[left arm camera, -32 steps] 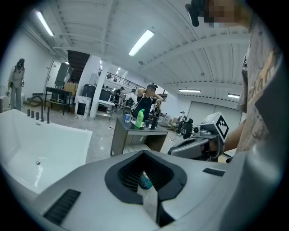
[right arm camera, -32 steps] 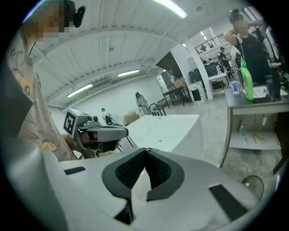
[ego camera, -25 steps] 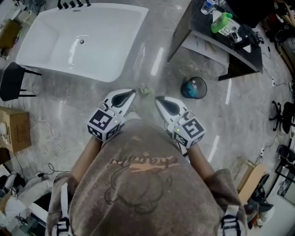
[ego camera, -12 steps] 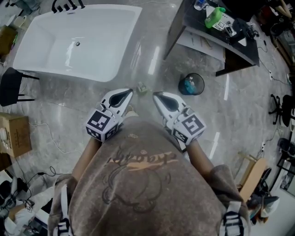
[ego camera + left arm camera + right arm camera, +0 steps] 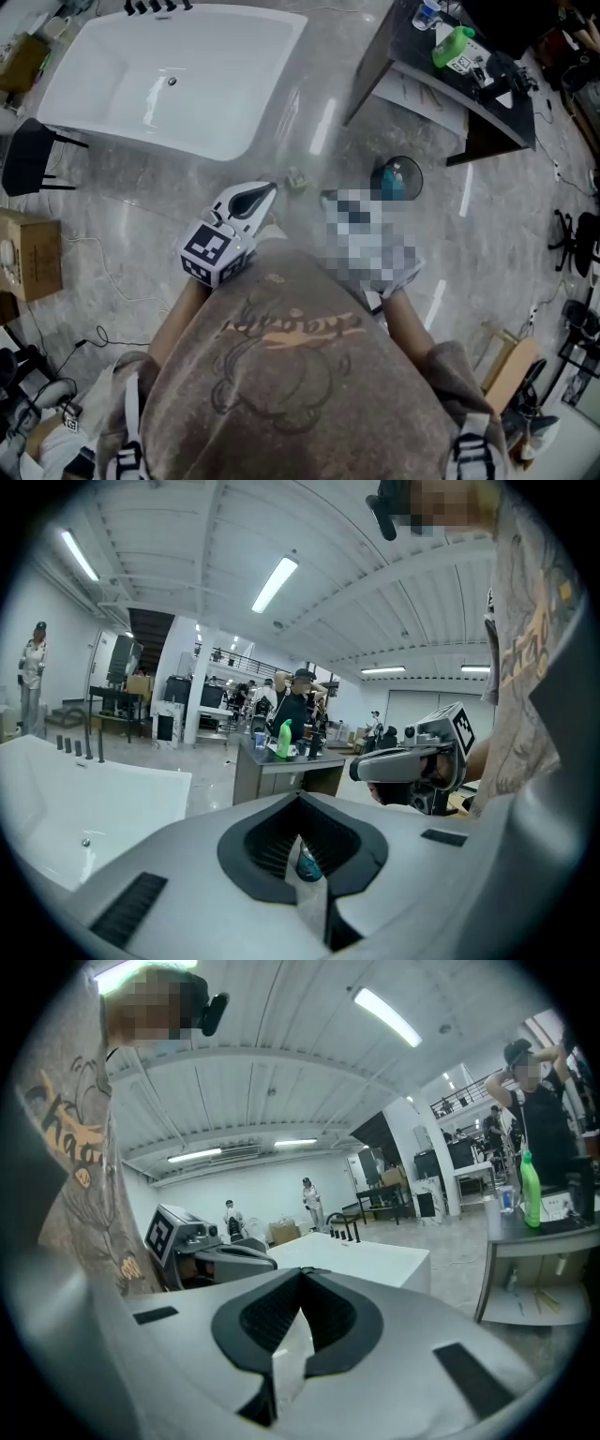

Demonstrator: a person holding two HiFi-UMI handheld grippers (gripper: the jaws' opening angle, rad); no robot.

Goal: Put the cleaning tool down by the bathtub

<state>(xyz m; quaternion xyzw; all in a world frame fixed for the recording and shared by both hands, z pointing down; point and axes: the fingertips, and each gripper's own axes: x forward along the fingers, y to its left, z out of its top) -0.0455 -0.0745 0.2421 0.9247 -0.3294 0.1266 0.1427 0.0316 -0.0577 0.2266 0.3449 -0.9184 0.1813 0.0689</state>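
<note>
A lane of bare floor (image 5: 314, 103) is running between the bathtub (image 5: 216, 84) at far left and the table (image 5: 410, 47) at far right. A small greenish object (image 5: 296, 180) and a round bin (image 5: 396, 178) are sitting at its near end. A black stool (image 5: 28, 159) is crowding the tub's left side.

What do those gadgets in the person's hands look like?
Both are smooth pale-grey shells tapering to a point, with black ribbed lining inside the jaws. The left gripper and right gripper each carry a cube printed with black-and-white square markers. The person wears a brownish printed T-shirt.
</note>
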